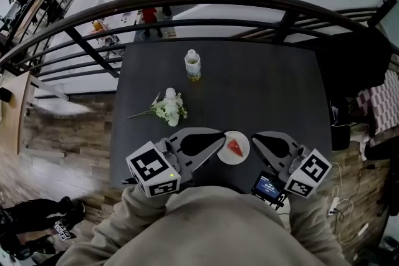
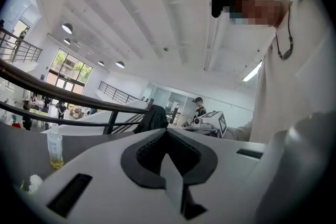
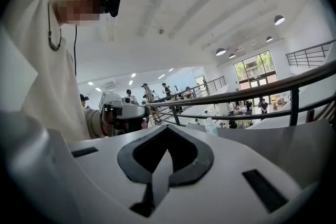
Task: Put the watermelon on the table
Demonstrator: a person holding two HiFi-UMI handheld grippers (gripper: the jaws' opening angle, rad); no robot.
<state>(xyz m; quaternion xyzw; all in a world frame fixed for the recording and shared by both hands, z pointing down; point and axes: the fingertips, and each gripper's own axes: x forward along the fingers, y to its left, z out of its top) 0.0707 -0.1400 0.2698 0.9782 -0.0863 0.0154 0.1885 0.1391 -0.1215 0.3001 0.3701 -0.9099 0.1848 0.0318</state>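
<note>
A red wedge of watermelon lies on a small white plate at the near edge of the dark table. In the head view the plate sits between my two grippers. My left gripper points in from the left, its tip by the plate's left rim. My right gripper points in from the right, its tip just beside the plate. Both are shut and hold nothing. In the left gripper view the jaws meet along one seam. The right gripper view shows its jaws closed the same way. Neither gripper view shows the watermelon.
A bottle stands at the table's far middle, with a bunch of white flowers nearer on the left. A black railing runs behind the table, above a lower floor. A dark jacket hangs at the right.
</note>
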